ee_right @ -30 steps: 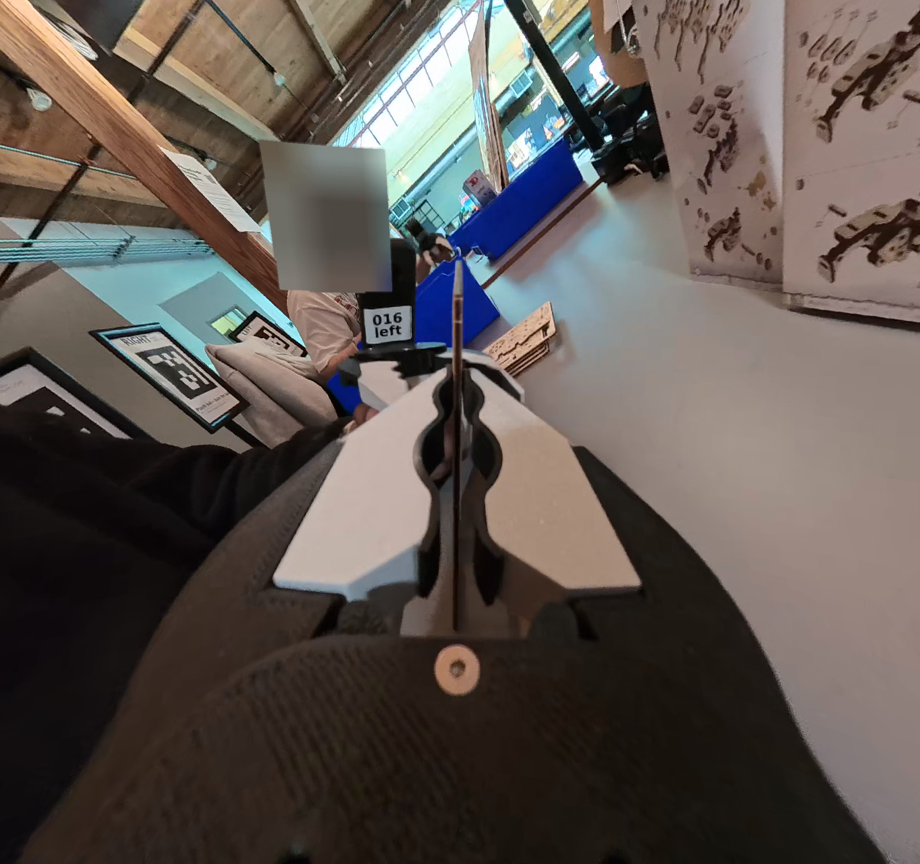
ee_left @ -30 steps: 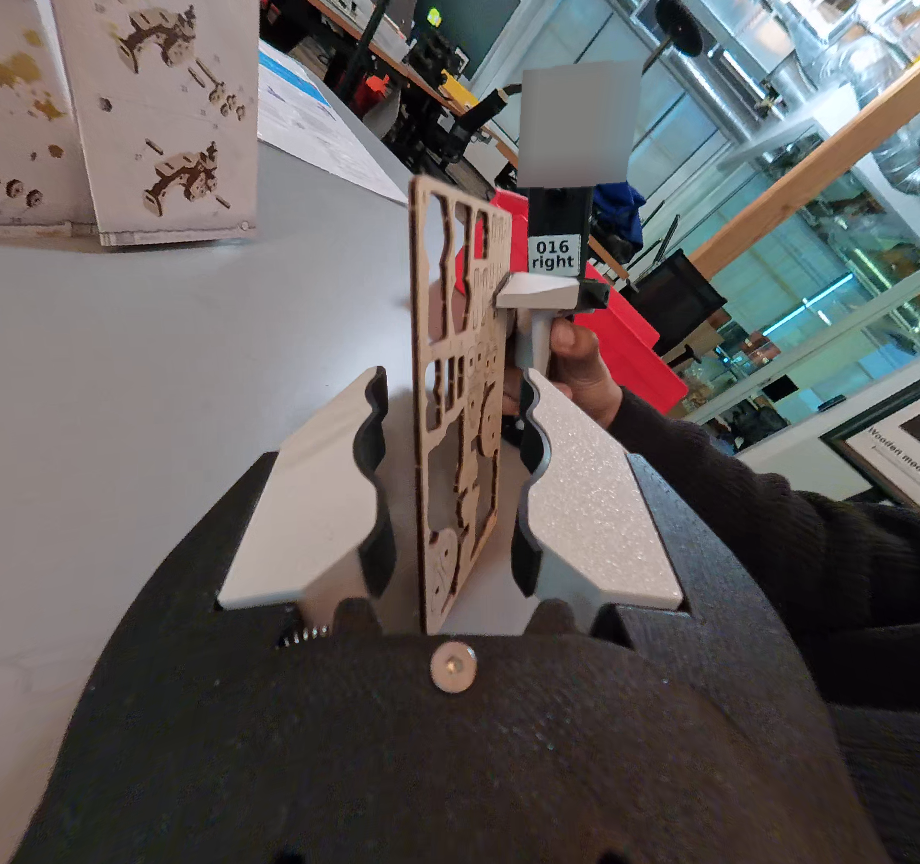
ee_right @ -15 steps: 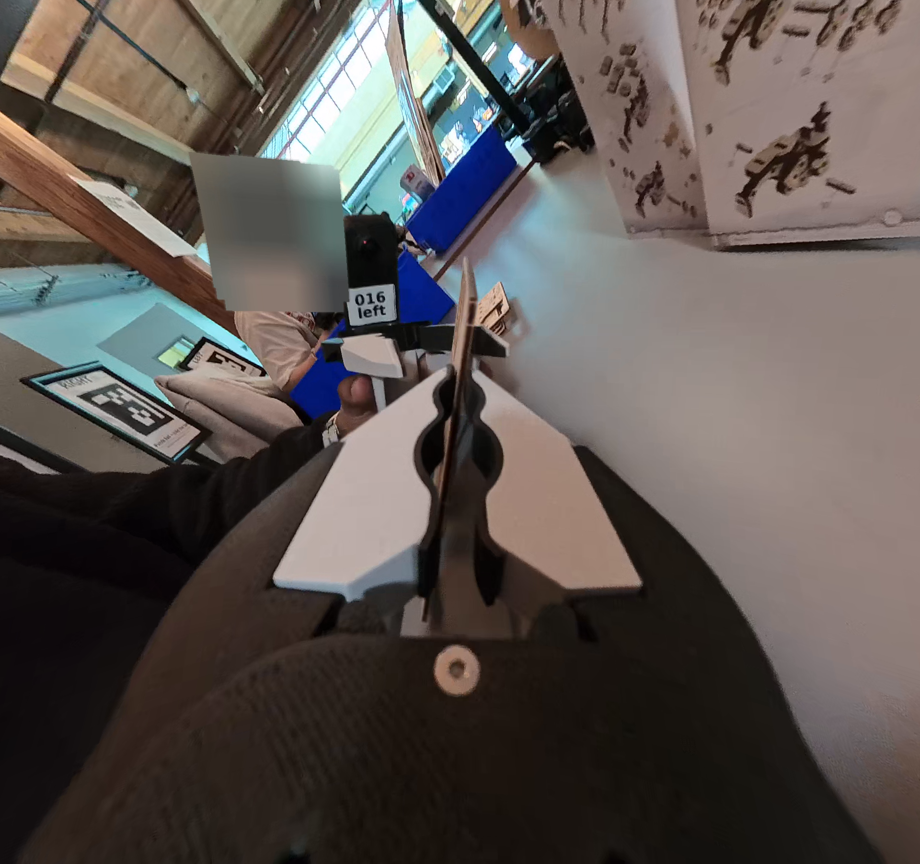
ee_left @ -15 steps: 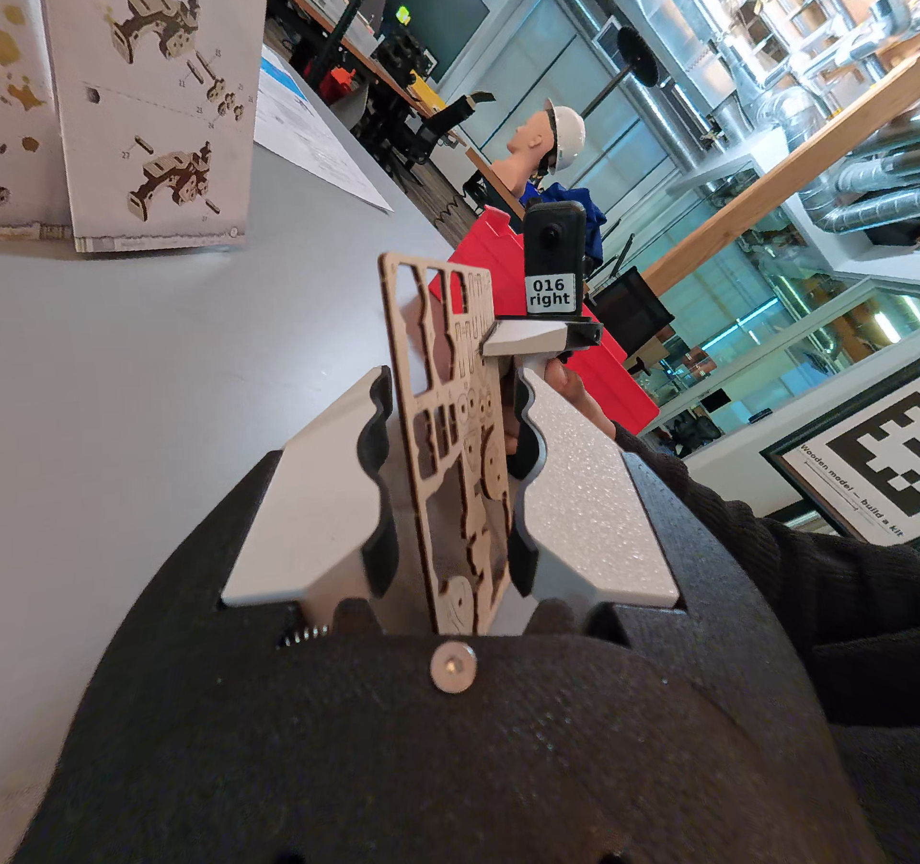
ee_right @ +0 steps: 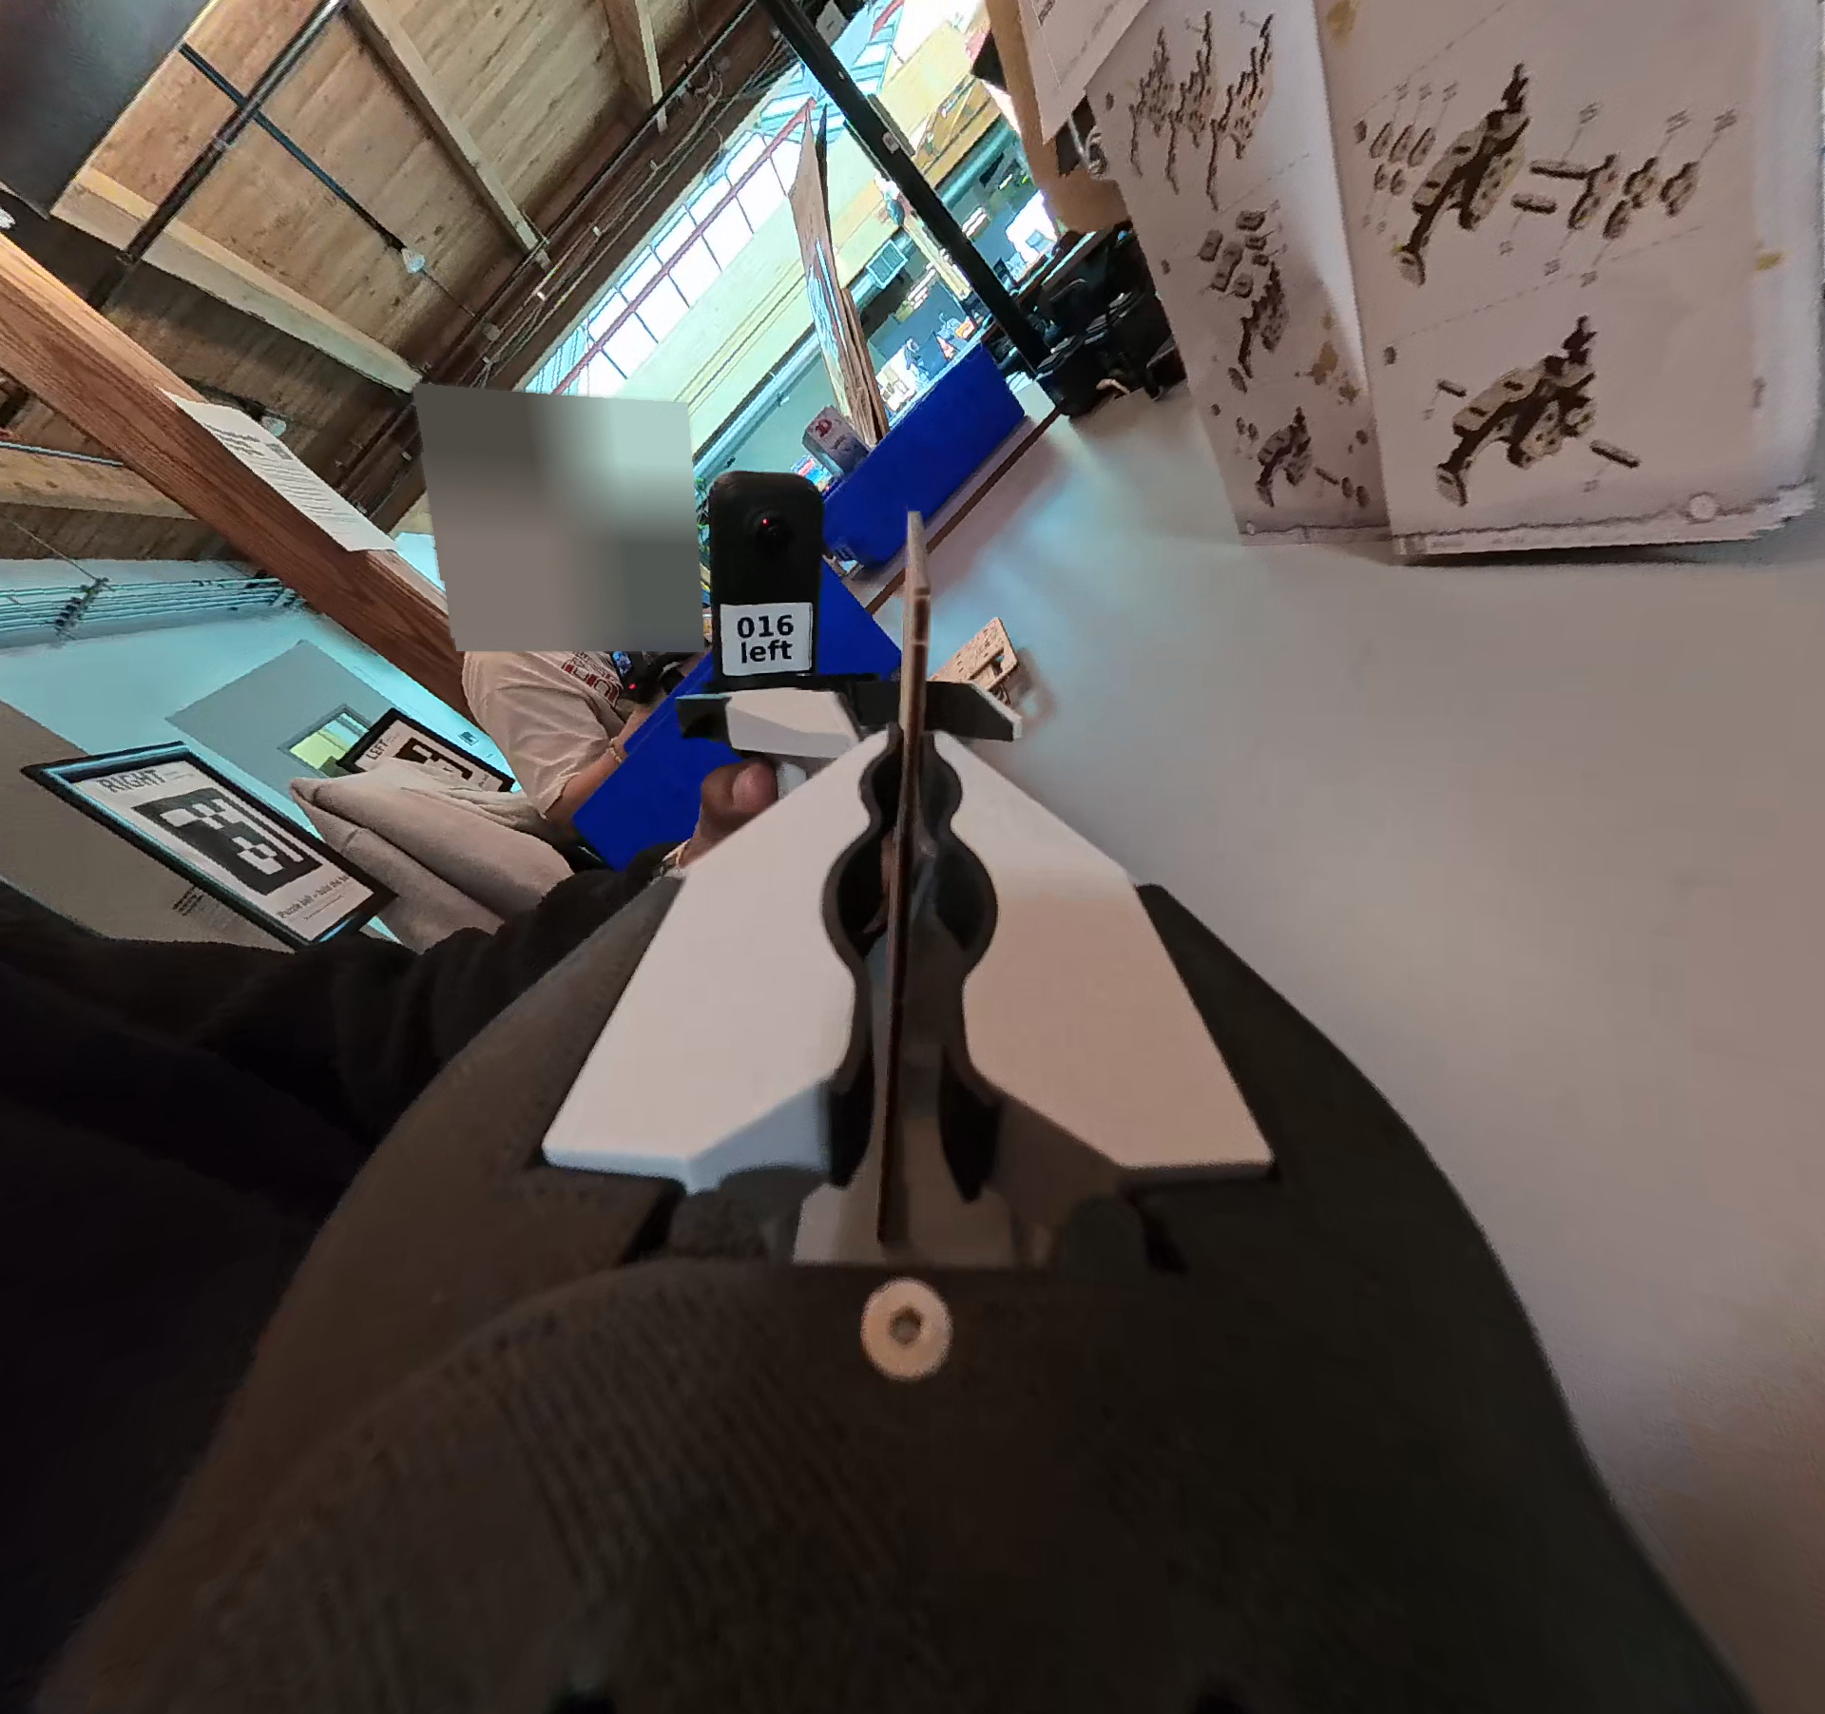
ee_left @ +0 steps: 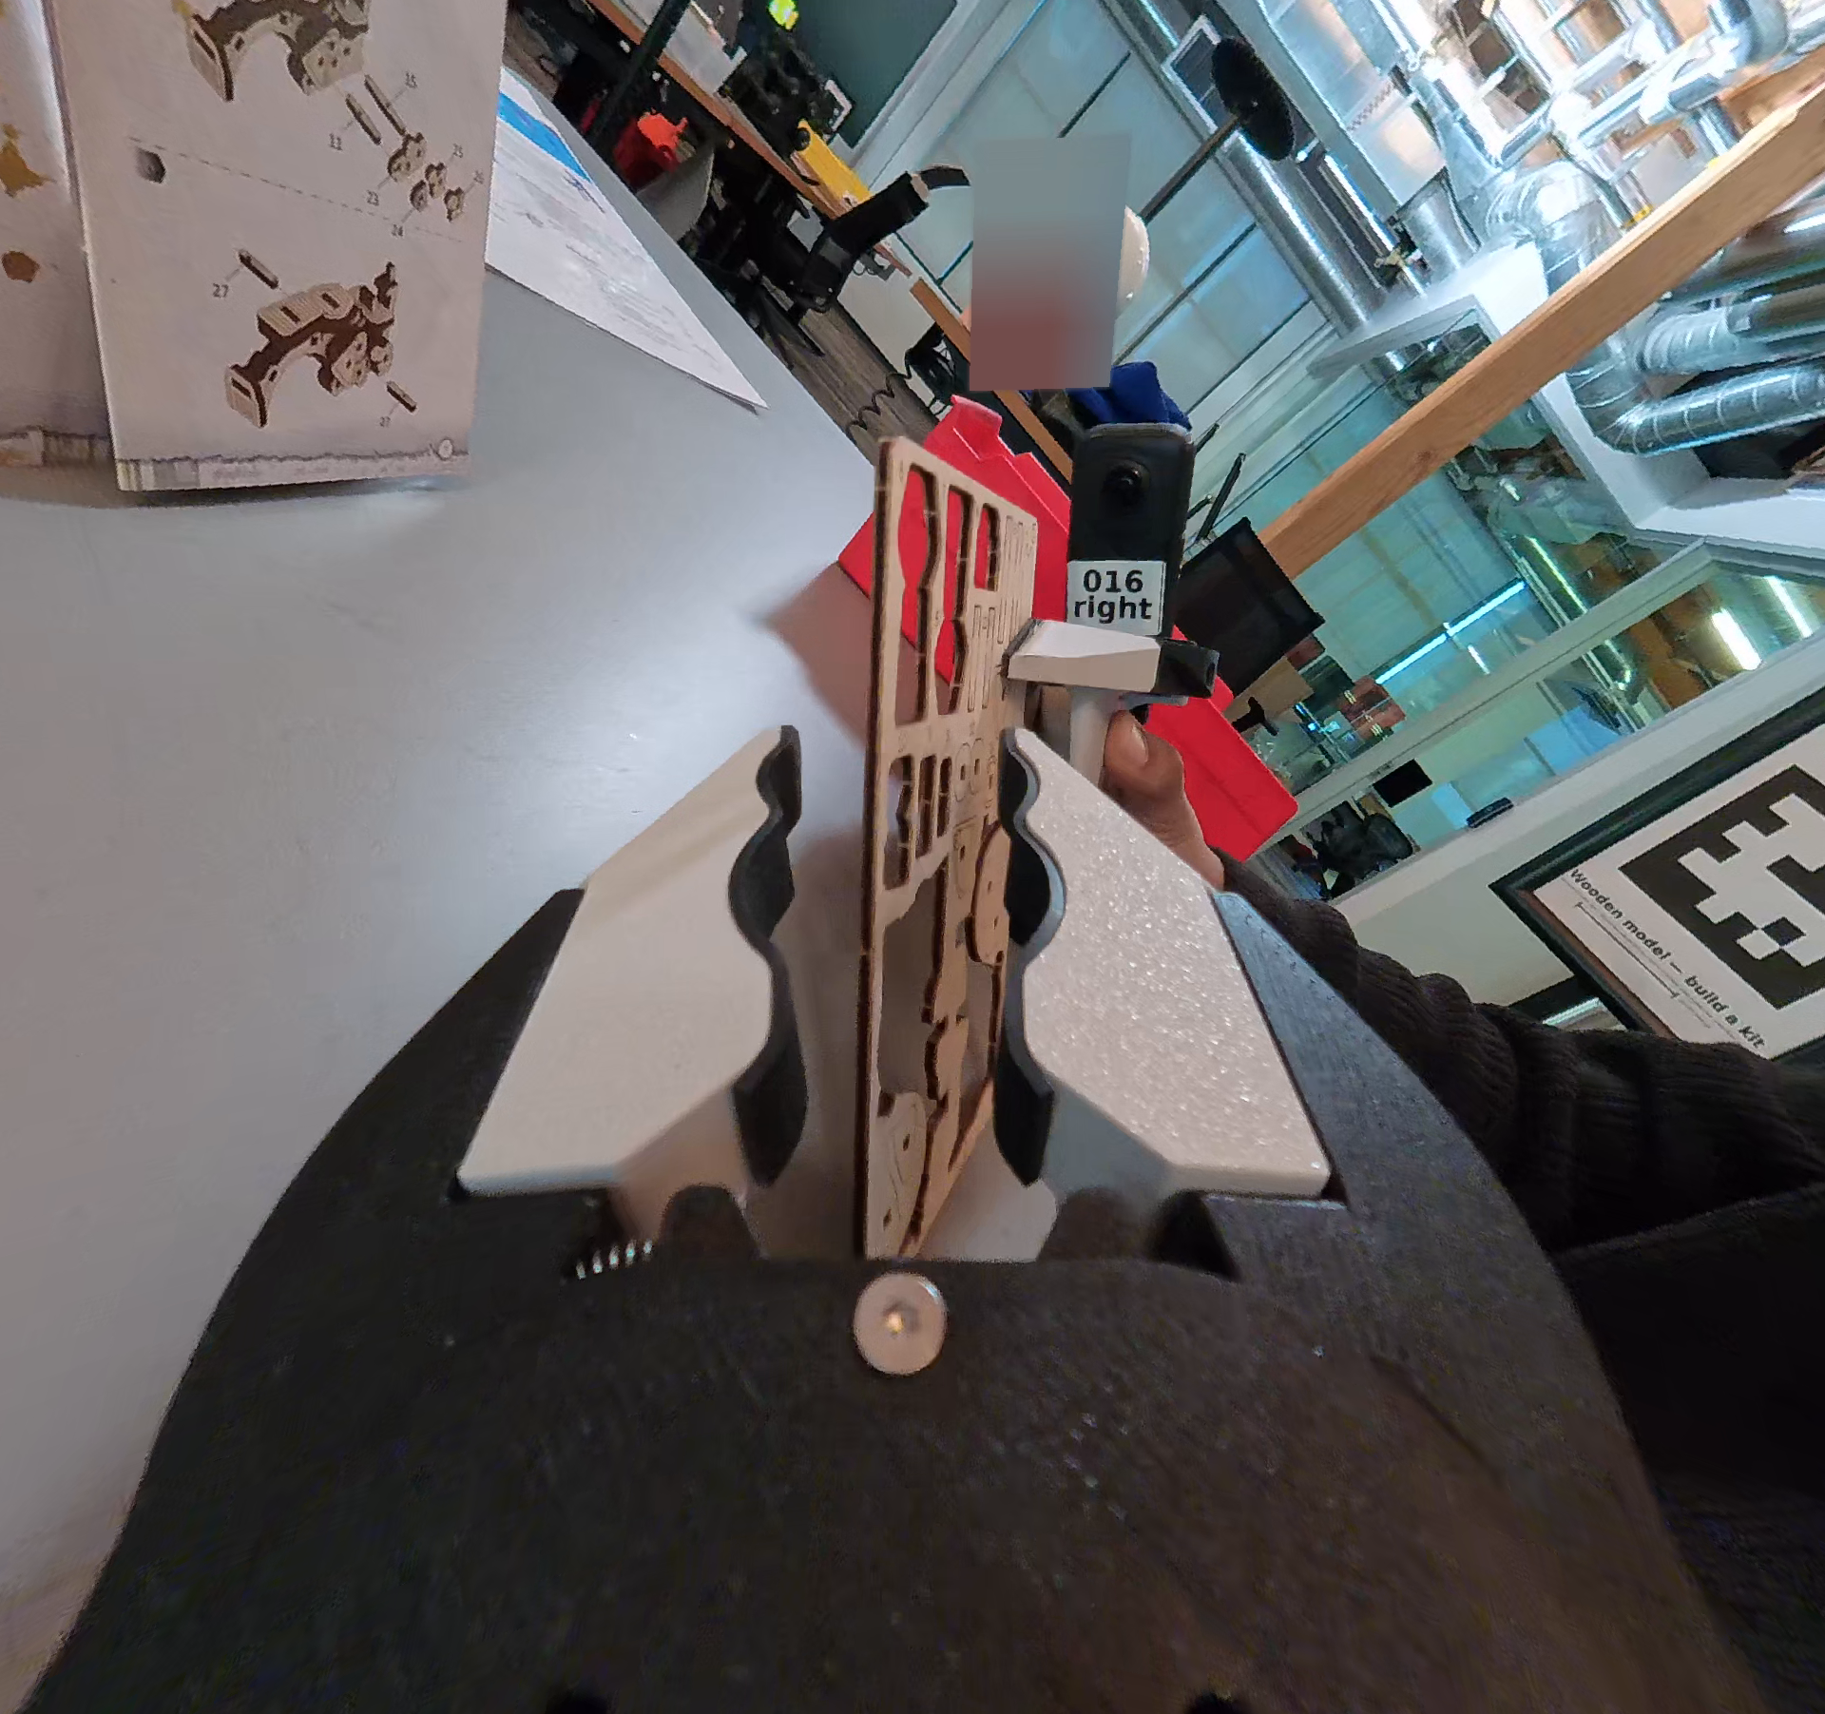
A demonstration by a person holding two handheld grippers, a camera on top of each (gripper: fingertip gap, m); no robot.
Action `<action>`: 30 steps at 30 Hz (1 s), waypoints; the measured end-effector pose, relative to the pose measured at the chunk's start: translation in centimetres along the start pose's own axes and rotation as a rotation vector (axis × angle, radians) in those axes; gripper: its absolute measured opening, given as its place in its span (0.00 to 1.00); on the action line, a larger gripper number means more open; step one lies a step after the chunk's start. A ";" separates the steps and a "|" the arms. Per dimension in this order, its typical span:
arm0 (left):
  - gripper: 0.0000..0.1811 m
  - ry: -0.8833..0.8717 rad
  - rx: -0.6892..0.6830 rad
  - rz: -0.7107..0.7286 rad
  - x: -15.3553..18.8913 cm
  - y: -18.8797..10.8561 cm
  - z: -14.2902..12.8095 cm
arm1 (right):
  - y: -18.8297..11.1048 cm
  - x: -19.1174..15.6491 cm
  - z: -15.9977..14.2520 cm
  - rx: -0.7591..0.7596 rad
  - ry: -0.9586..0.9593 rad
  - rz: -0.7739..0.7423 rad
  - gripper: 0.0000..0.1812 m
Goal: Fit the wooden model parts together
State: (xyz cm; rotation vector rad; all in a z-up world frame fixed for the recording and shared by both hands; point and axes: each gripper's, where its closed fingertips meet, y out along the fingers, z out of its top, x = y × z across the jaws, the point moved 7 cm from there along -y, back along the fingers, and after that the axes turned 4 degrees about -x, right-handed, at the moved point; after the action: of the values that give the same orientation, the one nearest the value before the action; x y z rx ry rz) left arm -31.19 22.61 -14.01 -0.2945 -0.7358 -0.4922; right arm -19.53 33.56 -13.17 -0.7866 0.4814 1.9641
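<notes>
A thin laser-cut wooden parts sheet (ee_left: 938, 778) stands on edge above the grey table (ee_left: 296, 778). My left gripper (ee_left: 899, 738) is open, with the sheet standing between its two fingers, close against the right-hand finger (ee_left: 1136, 975). My right gripper (ee_left: 1032, 664) holds the sheet from the far side, level with its upper half. In the right wrist view the sheet (ee_right: 913, 600) shows edge-on, and my right gripper (ee_right: 904, 743) is shut on it. The left gripper (ee_right: 849, 713) faces it just beyond the fingertips.
Printed assembly instruction sheets (ee_left: 277, 185) stand at the table's back, also seen in the right wrist view (ee_right: 1541, 234). A small stack of wooden sheets (ee_right: 983, 654) lies farther along the table. A red bin (ee_left: 1225, 778) and a blue bin (ee_right: 928, 442) lie beyond the edges. The grippers are tip to tip, or close to it.
The sheet has straightened from a tilt and now stands nearer the left gripper's right-hand finger. Both grippers have turned a little. The right gripper stays shut on the sheet.
</notes>
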 end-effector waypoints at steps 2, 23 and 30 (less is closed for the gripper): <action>0.19 0.006 -0.002 0.000 0.1 0.0 0.0 | 0.3 -0.1 -0.2 -0.016 -0.001 -0.001 0.01; 0.12 0.011 -0.025 0.015 -0.1 -0.5 0.0 | 1.9 -0.3 -1.3 -0.084 0.031 -0.026 0.01; 0.13 0.012 -0.034 0.003 -0.1 -0.5 -0.1 | 1.9 -0.3 -1.3 -0.084 0.030 -0.034 0.01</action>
State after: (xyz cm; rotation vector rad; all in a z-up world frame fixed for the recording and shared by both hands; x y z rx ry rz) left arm -31.45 22.18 -14.06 -0.3243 -0.7156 -0.5042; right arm -20.65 31.64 -13.86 -0.8730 0.4027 1.9539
